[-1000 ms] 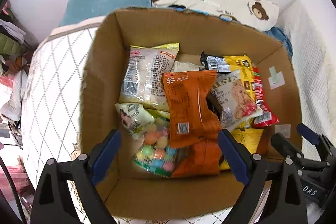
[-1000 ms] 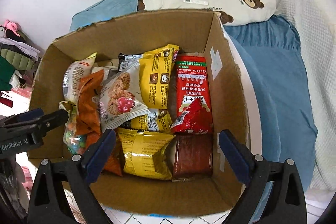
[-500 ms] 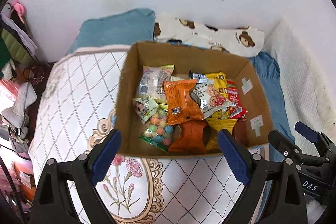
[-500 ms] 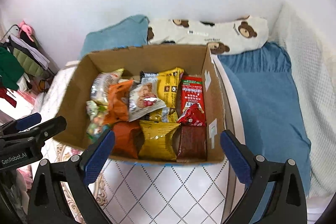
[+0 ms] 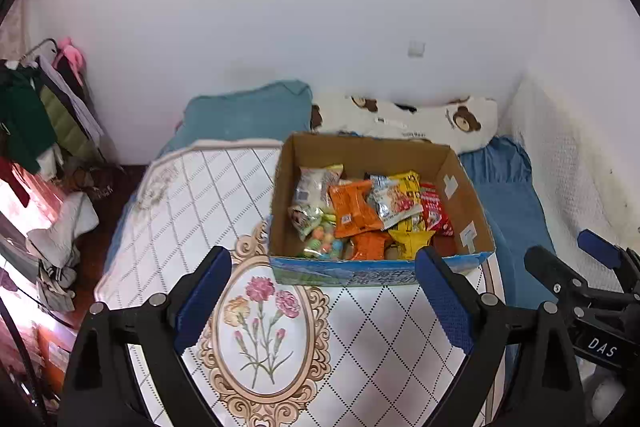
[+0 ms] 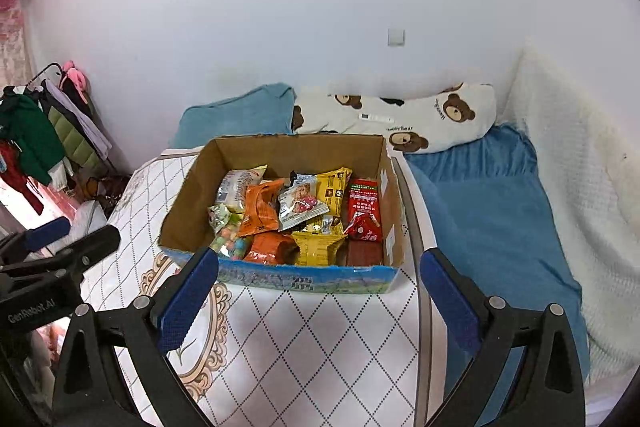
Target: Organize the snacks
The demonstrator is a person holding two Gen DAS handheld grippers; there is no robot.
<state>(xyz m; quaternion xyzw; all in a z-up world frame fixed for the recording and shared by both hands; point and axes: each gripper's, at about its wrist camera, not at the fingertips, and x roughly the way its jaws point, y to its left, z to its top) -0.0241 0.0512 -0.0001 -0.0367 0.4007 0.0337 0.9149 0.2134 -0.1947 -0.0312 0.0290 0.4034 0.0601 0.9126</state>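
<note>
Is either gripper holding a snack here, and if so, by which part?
Nothing is held. The left gripper and right gripper are both open and empty, short of the cardboard box where the snacks lie.

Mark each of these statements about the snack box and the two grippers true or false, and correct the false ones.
1. The brown cardboard box holds snack packets. True.
2. The left gripper grips the orange snack packet. False: its jaws stand open and empty, short of the box.
3. The red snack packet lies against the box wall nearest the blue sheet. True.
4. The box sits on a bare wooden floor. False: it rests on a white quilted mat with a flower print.
5. The right gripper is shut. False: its jaws are wide apart with nothing between the pads.
6. A cream pillow with brown bears lies behind the box. True.
</note>
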